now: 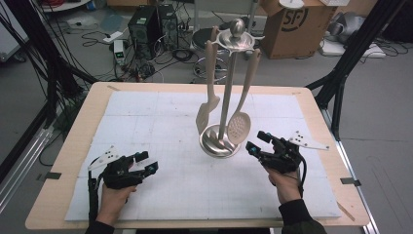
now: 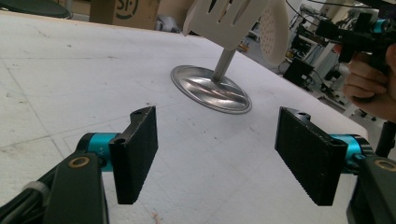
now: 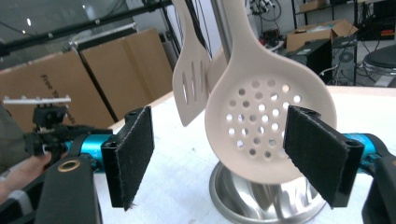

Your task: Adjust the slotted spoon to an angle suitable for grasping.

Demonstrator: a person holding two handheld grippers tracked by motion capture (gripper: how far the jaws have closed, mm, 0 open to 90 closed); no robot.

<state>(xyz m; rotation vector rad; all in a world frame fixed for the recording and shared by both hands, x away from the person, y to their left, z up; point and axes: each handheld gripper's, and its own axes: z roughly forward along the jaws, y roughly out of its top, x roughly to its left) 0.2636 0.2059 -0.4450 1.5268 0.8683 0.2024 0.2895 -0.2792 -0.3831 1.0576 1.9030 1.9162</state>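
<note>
A brown cardboard box (image 1: 298,27) at the upper right of the high view carries a large round mark reading "SF"; part of the same mark shows on a box at the top left of the left gripper view. In the right gripper view, cartons at the left bear a line of small print that seems to begin "free", too blurred to read further.

The steel utensil stand (image 1: 225,87) sits at the centre of the white mat (image 1: 160,195), with a slotted turner (image 1: 208,92) and a perforated skimmer (image 1: 242,112) hanging from its top ring. The right gripper (image 1: 257,141) is at centre right, jaws apart, empty, just beside the stand's base. Its own view shows what the high view cannot: the skimmer's (image 3: 271,126) round holes, framed between the spread jaws and apparently untouched.

The left gripper (image 1: 146,161) rests at lower left, jaws wide apart, holding nothing. Its view shows the mirrored base (image 2: 210,88) from low down.
</note>
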